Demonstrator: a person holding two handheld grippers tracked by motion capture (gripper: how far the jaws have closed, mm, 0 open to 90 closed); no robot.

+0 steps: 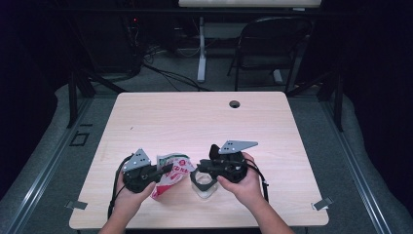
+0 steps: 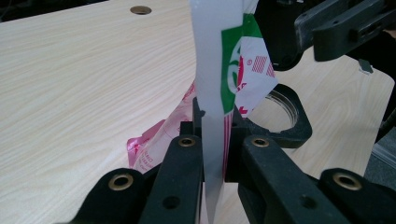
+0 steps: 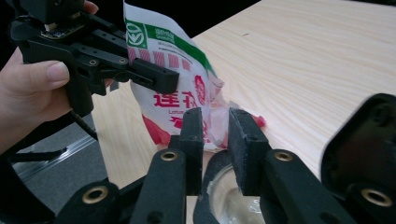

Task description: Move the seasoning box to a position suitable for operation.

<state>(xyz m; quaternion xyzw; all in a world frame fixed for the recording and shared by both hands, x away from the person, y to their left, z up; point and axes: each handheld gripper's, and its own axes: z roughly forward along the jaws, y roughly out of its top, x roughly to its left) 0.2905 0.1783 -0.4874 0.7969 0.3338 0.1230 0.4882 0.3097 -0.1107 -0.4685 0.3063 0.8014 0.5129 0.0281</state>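
Observation:
A white, red and green printed bag [image 1: 174, 168] hangs upright from my left gripper [image 1: 165, 169], whose jaws are shut on its side edge [image 2: 243, 70]. Its pink lower end rests on the table by a glass jar [image 1: 205, 189]. A black ring [image 2: 299, 130] circles the jar's rim. My right gripper [image 1: 200, 171] sits over the jar, jaws nearly closed astride the rim [image 3: 215, 126], one jaw inside the mouth [image 3: 233, 200]. In the right gripper view the bag [image 3: 173, 88] stands just beyond the jar, with the left gripper [image 3: 159, 77] clamped on it.
The light wood table [image 1: 195, 122] has a round cable hole [image 1: 234, 104] near its far edge. All the objects sit close to the near edge. A folding chair [image 1: 272, 44] and a desk leg [image 1: 201, 48] stand on the floor beyond the table.

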